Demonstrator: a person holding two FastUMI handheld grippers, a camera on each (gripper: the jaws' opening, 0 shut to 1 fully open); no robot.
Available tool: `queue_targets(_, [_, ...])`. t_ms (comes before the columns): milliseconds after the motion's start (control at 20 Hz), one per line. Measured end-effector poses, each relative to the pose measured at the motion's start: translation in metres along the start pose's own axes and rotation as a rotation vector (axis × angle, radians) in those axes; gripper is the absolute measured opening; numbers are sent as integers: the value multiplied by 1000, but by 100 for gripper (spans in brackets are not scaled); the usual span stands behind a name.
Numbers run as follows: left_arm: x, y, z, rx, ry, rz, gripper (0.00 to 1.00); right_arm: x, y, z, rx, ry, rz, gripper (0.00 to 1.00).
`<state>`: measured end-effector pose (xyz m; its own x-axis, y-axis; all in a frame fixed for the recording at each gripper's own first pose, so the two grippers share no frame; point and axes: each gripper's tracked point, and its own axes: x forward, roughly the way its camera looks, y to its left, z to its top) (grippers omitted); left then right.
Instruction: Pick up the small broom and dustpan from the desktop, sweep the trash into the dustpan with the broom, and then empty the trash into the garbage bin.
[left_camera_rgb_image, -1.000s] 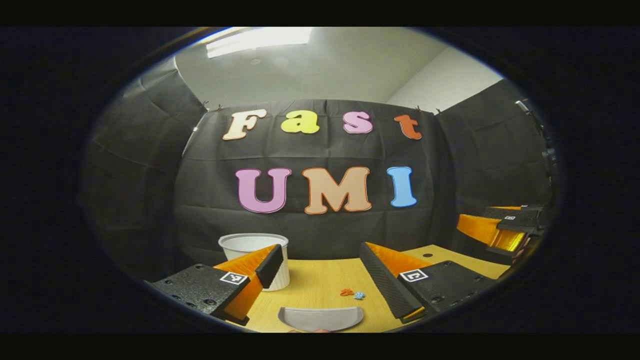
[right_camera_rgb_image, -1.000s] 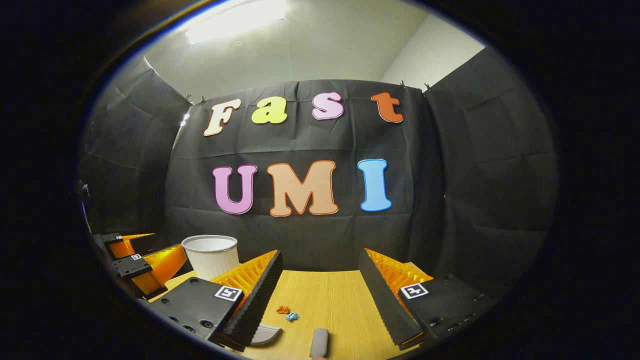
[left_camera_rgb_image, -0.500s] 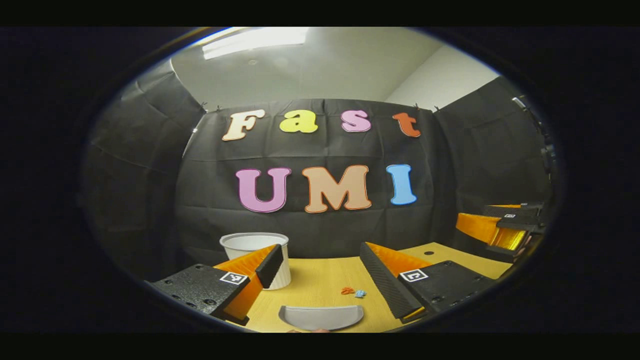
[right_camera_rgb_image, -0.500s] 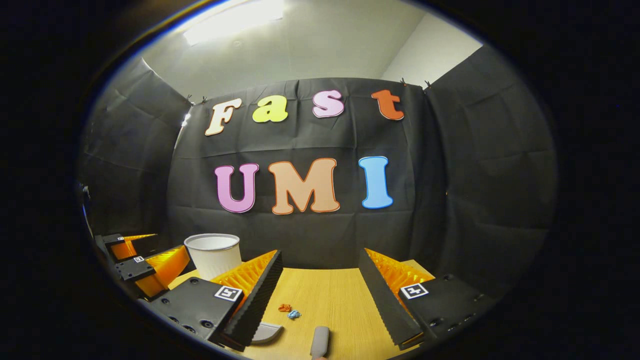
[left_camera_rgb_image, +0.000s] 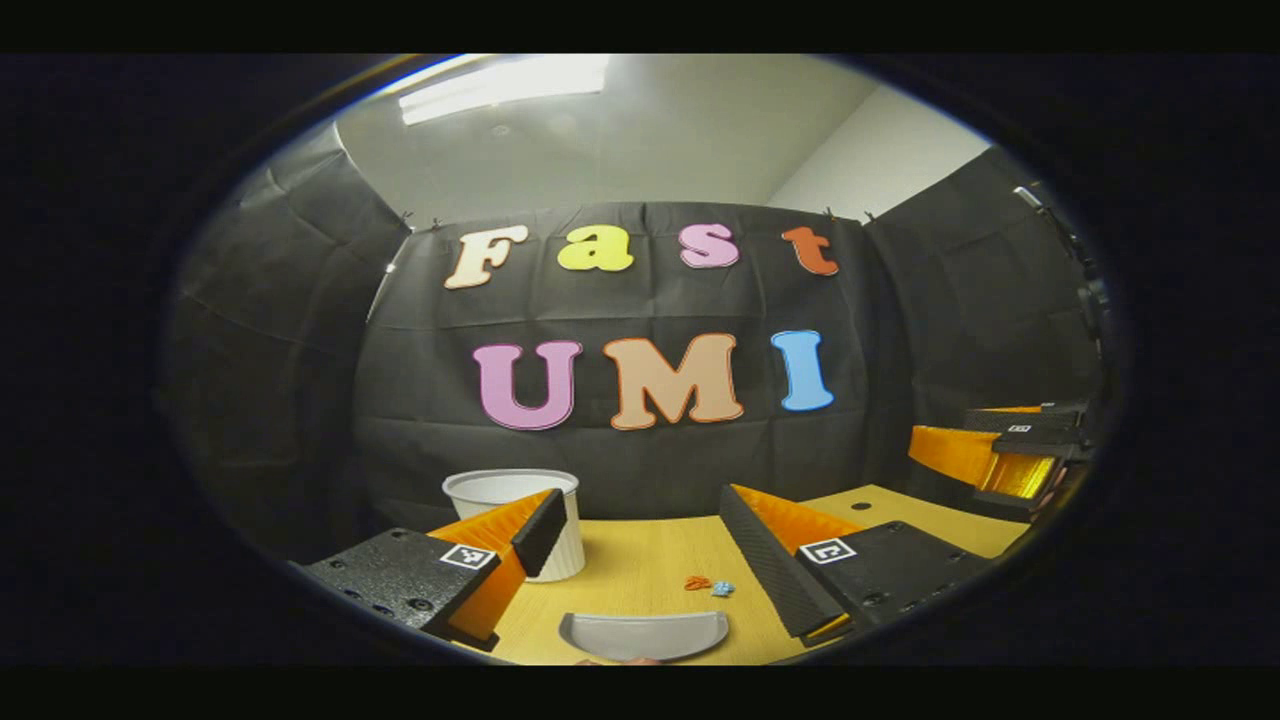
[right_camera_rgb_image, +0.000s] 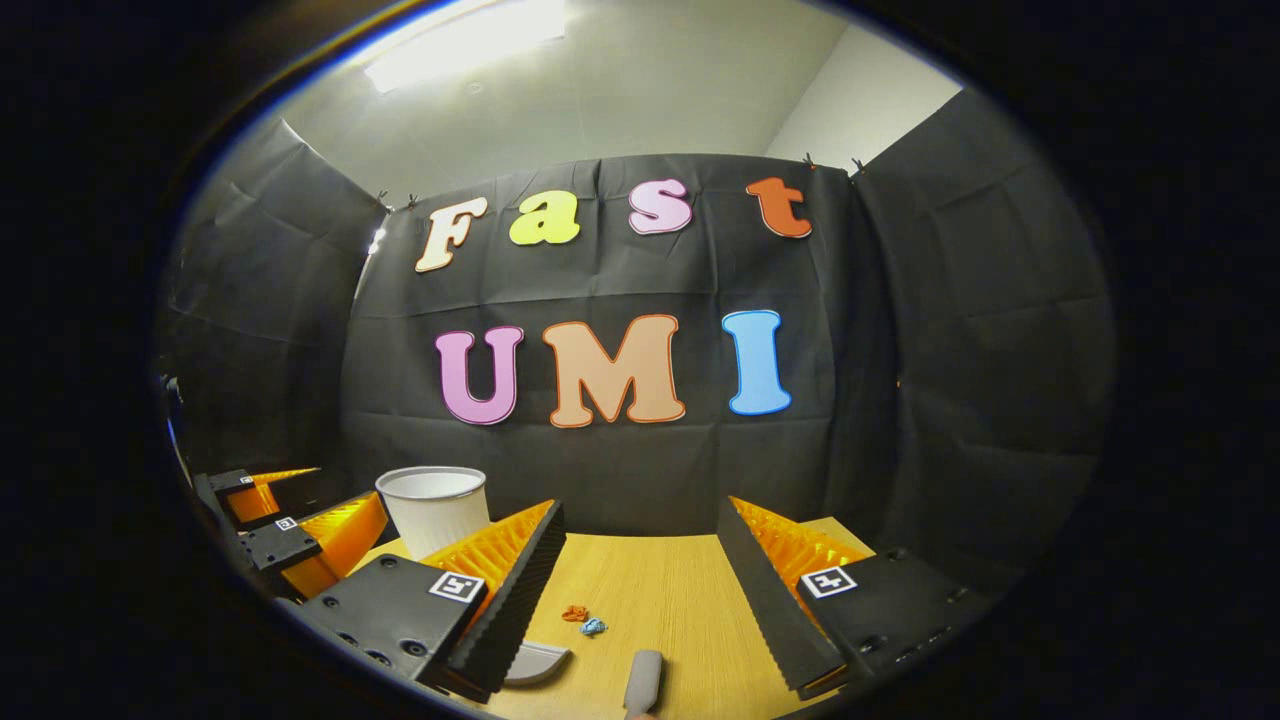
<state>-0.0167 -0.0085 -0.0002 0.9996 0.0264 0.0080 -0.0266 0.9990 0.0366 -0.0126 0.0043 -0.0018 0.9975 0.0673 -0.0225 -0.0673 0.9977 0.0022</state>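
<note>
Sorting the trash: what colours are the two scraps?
One orange, one blue scraps, clearest in the right gripper view.

A light wooden bench (left_camera_rgb_image: 640, 570) is stretching back toward the black cloth wall (left_camera_rgb_image: 640, 450), its far edge running along the foot of the cloth. A small dark round hole (left_camera_rgb_image: 856, 506) is sitting in the benchtop near the far right corner. Black cloth is also hanging down both sides of the booth, creased and folded, with small clips (right_camera_rgb_image: 808, 160) pinching its top edge. Above the cloth, a pale ceiling (right_camera_rgb_image: 620, 90) is showing, and a long light panel (right_camera_rgb_image: 465, 35) is glowing in it, toward the left.
</note>
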Motion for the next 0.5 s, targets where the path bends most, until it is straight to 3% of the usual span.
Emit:
queue_targets(300, [1, 6, 2, 8, 3, 10, 94, 1, 3, -2, -4, 9, 5, 98])
queue_targets(350, [0, 5, 0, 7, 2, 9, 99, 2, 3, -3, -2, 10, 5, 98])
queue_targets(400, [0, 5, 0, 7, 5, 9, 94, 3, 2, -3, -2, 11, 4, 98])
queue_targets(500, [1, 6, -2, 5, 10, 9, 94, 4, 2, -5, 0, 13, 0, 98])
